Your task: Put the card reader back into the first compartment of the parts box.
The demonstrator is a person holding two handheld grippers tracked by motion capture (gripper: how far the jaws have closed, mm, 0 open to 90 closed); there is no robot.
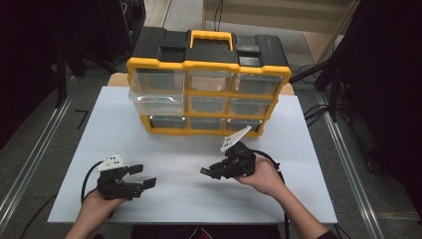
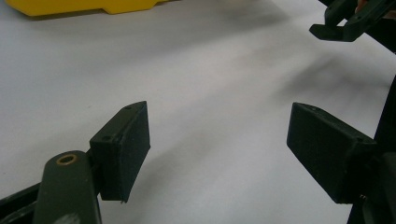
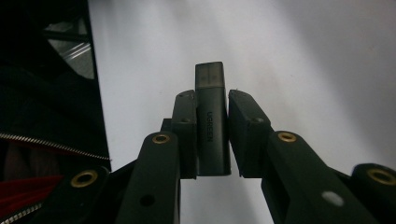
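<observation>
A small dark grey USB stick [image 3: 212, 126] with a translucent cap is clamped upright between the pads of my right gripper [image 3: 212, 95]. From above, my right gripper [image 1: 206, 172] hovers over the white table board [image 1: 189, 199], right of centre, pointing left. My left gripper [image 1: 144, 176] rests near the front left, pointing right, with its jaws wide apart. In the left gripper view nothing lies between its pads [image 2: 123, 149], only white board, and the tip of the right gripper [image 2: 343, 25] shows at the top right.
A yellow and black drawer organizer [image 1: 209, 64] with clear drawers stands at the back of the board. Its top-left drawer [image 1: 157, 97] is pulled out toward me. Dark stands and cables flank the table. A person's jacket with a zip [image 3: 42, 140] is by the board's edge.
</observation>
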